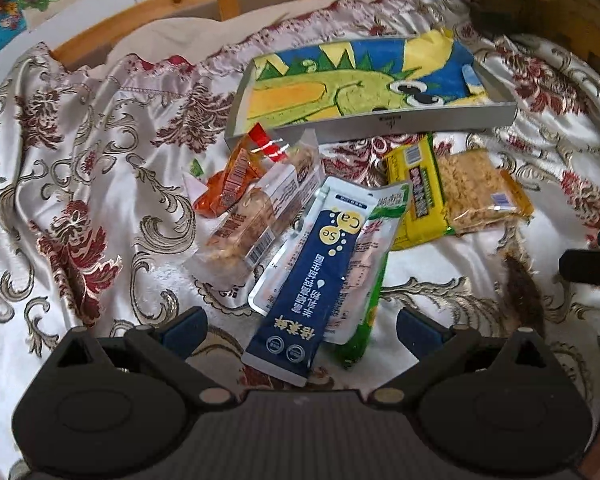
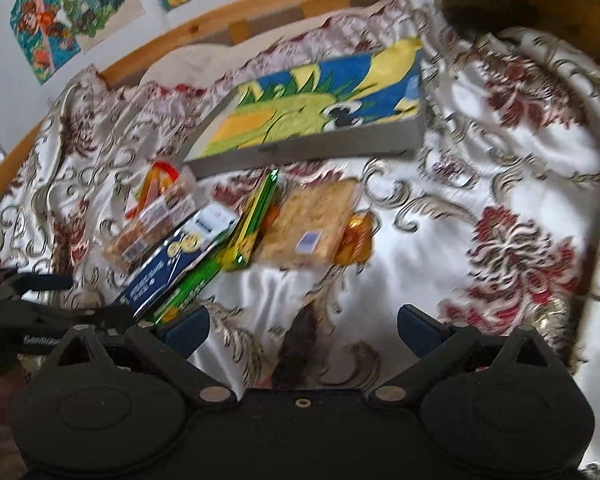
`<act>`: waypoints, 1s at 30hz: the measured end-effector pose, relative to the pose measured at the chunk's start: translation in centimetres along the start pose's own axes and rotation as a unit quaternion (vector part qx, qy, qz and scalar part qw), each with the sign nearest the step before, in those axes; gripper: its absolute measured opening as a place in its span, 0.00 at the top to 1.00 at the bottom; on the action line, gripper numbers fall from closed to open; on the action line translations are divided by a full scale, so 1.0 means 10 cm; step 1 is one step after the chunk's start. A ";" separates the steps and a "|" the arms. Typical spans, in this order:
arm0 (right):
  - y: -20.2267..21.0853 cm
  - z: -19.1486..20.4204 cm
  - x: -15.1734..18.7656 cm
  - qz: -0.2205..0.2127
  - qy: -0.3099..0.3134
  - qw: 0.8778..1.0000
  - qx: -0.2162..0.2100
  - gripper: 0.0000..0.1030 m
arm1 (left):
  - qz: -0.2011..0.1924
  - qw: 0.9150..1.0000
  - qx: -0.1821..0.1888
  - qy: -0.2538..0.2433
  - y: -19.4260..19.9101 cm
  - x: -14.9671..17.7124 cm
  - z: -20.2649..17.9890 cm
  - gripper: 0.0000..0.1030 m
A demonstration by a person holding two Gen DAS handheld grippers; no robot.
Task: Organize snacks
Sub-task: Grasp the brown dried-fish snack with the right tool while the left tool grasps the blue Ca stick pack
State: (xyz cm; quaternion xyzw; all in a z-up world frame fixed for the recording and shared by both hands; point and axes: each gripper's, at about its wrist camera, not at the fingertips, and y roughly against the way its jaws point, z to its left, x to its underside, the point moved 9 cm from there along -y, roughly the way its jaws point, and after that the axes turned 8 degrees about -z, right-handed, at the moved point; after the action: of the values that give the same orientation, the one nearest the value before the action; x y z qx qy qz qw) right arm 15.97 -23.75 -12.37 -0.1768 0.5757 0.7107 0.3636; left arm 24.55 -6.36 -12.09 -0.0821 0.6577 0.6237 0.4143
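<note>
L gripper (image 1: 300, 330): your fingers spread wide, nothing pinched; navy sachet (image 1: 314, 280) end lies between tips.
R gripper (image 2: 303, 330): spread too, over bare cloth.
Snacks: pile at 12 o'clock, just below tray (image 1: 380, 122).
Room: open bedspread (image 1: 80, 160) at 9; R view clear at 3.
Labels: sachet reads "Ca", "Se"; rest illegible.
Surface: satin floral cloth, wood rail (image 1: 180, 4) behind.

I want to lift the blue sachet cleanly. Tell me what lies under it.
The blue sachet lies on a clear white packet and a green packet peeking out on its right. Its lower end rests on the bedspread. Anything directly beneath its middle is covered.
</note>
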 end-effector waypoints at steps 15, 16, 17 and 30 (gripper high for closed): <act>-0.33 0.10 0.37 0.087 -0.010 0.996 -0.012 0.51 | 0.013 0.999 0.036 0.008 -0.18 -0.06 0.25 0.01; -0.34 0.09 0.38 0.089 -0.011 0.996 -0.010 0.55 | 0.012 0.999 0.036 0.013 -0.19 -0.07 0.27 0.01; -0.36 0.09 0.39 0.090 -0.010 0.996 -0.009 0.57 | 0.012 0.999 0.036 0.017 -0.21 -0.08 0.29 0.02; -0.52 0.34 0.38 0.079 0.021 0.996 -0.036 0.62 | 0.027 0.994 0.101 0.034 -0.50 -0.06 0.17 0.31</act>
State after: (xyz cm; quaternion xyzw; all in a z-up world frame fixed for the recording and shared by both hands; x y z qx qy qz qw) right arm 17.74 -18.92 -17.63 -0.1588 0.5695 0.7536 0.2873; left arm 28.80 -6.12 -15.26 -0.0431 0.7330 0.5621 0.3808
